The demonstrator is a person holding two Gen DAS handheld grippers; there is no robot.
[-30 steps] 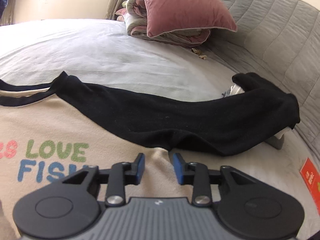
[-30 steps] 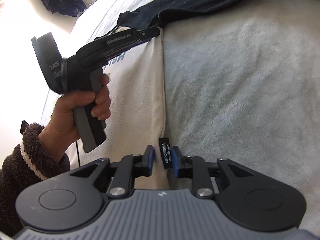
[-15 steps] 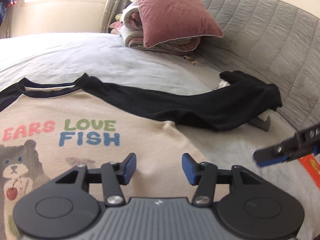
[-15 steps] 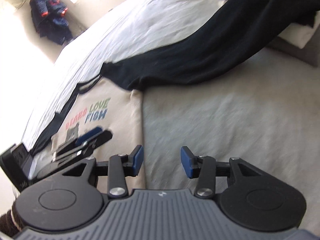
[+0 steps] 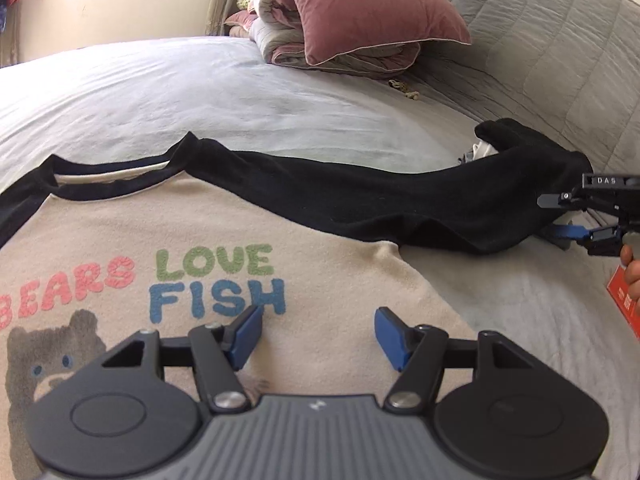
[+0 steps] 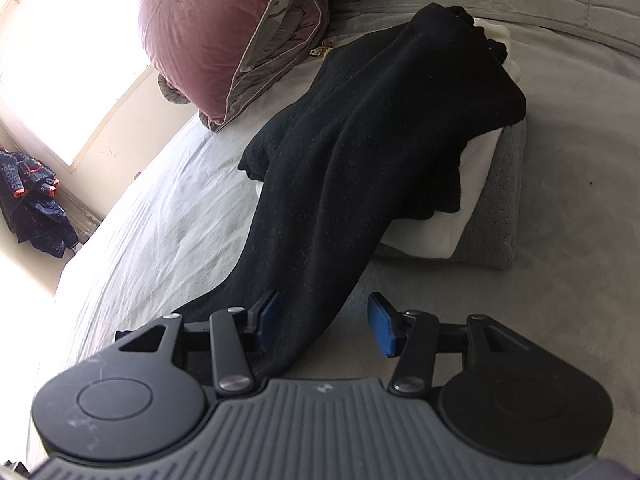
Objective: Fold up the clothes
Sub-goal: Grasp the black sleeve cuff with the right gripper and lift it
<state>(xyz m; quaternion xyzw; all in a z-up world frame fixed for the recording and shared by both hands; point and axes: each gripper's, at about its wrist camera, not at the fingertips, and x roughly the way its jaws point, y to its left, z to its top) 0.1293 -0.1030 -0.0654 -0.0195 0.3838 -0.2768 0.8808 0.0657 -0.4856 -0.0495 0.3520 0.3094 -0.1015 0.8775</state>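
Note:
A beige sweatshirt (image 5: 320, 264) with a bear print and the words BEARS LOVE FISH lies flat on the bed. Its black sleeve (image 5: 400, 204) stretches right. In the right wrist view the black sleeve (image 6: 360, 152) drapes over a folded white and grey stack (image 6: 472, 208). My left gripper (image 5: 318, 332) hovers open above the shirt's chest, holding nothing. My right gripper (image 6: 324, 322) is open over the sleeve's near part, its left pad by the cloth. In the left wrist view my right gripper (image 5: 560, 216) shows at the right edge by the sleeve's cuff end.
A pink pillow (image 5: 372, 4) rests on folded quilts at the head of the grey bed (image 5: 200, 92). A padded grey headboard (image 5: 560, 40) runs along the right. A red packet (image 5: 626, 300) lies at the right edge. Dark clothes (image 6: 32, 204) hang by the window.
Both grippers opened wider. The right gripper left the shirt's side hem and swung over to the black sleeve. The left gripper drew back, showing more of the print.

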